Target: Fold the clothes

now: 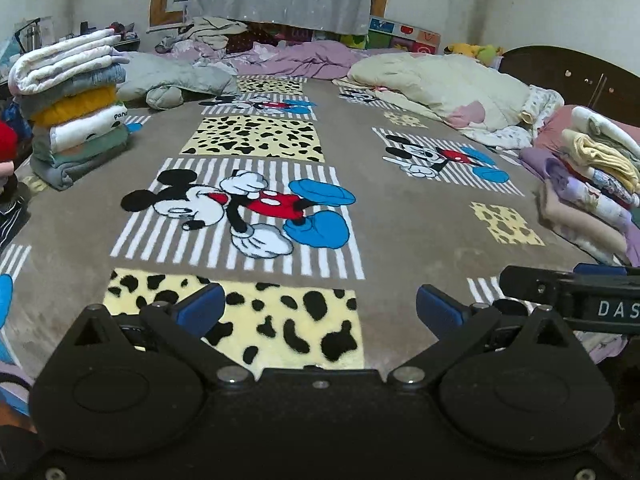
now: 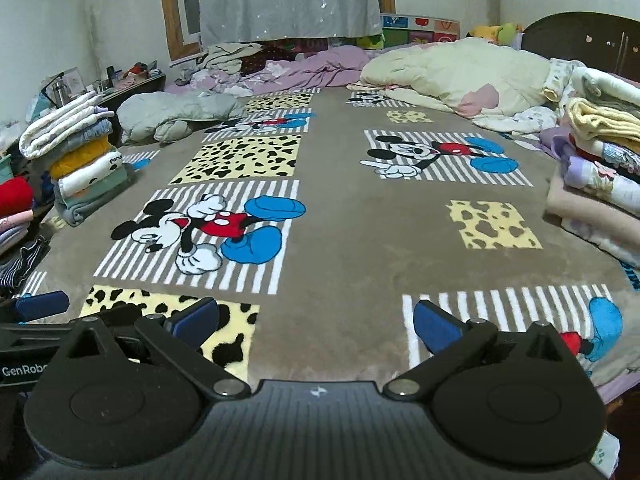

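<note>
My left gripper (image 1: 318, 312) hangs open over the near edge of a brown cartoon-mouse blanket (image 1: 392, 216), with nothing between its blue pads. My right gripper (image 2: 316, 322) is open too and just as empty, above the same blanket (image 2: 348, 220). In the left wrist view the right gripper (image 1: 568, 292) shows at the right edge; the left one (image 2: 36, 308) shows at the left edge of the right wrist view. A stack of folded clothes (image 1: 76, 108) (image 2: 80, 156) stands at the left. At the right is a second pile of clothes (image 1: 592, 184) (image 2: 600, 160).
A crumpled grey garment (image 1: 172, 80) (image 2: 172, 114) lies at the back left. A cream quilt (image 1: 436, 84) (image 2: 460, 68) and purple bedding (image 1: 296, 60) fill the back. A dark headboard (image 2: 584, 40) stands at the back right. More clothes (image 2: 16, 208), one red, lie off the left edge.
</note>
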`<state>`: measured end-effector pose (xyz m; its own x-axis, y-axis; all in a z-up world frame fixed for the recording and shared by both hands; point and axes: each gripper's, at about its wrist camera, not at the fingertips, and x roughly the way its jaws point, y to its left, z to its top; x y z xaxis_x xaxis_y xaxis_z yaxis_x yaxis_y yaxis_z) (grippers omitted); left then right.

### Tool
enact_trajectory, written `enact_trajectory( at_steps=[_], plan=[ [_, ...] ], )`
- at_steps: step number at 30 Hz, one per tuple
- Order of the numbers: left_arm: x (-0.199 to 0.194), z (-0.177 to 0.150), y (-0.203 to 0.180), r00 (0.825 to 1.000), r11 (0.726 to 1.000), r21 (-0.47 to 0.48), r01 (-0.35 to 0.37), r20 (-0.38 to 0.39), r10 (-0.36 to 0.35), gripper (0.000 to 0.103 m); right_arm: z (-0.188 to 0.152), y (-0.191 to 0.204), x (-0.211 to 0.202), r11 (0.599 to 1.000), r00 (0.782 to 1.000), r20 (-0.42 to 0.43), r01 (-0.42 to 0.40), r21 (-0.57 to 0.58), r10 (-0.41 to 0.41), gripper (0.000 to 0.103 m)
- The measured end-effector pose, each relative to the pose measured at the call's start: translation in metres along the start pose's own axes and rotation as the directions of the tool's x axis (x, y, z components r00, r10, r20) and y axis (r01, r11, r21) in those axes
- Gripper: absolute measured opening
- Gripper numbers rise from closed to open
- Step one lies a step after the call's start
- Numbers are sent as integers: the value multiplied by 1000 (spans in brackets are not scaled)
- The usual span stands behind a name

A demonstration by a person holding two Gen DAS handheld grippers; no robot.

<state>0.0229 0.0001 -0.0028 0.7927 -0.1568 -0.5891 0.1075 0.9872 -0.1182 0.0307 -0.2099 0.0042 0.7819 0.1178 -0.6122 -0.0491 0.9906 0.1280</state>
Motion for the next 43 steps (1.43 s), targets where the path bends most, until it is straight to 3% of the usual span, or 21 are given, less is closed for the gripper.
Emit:
enact_trajectory(
  at_steps=[7,19,23,43],
  plan=[
    [-6,1,-8,998,997,40,-58,29,57,103,-2,-3,1,1000,1000,-1,-8,5,8,103],
    [8,-2,-3,997,997,4,-80,-15,80,103,-8,-6,22,1000,1000,-18,-18,-7,18,103],
    [16,-4,-7,991,991,26,-129,-17,130,103,-11,-9,32,1000,999,-34,-24,9,25,103],
    [13,-5,3,987,987,7,-161,-14,161,103,-15,7,43,999,998,-54,-36,-26,35,103]
  ],
)
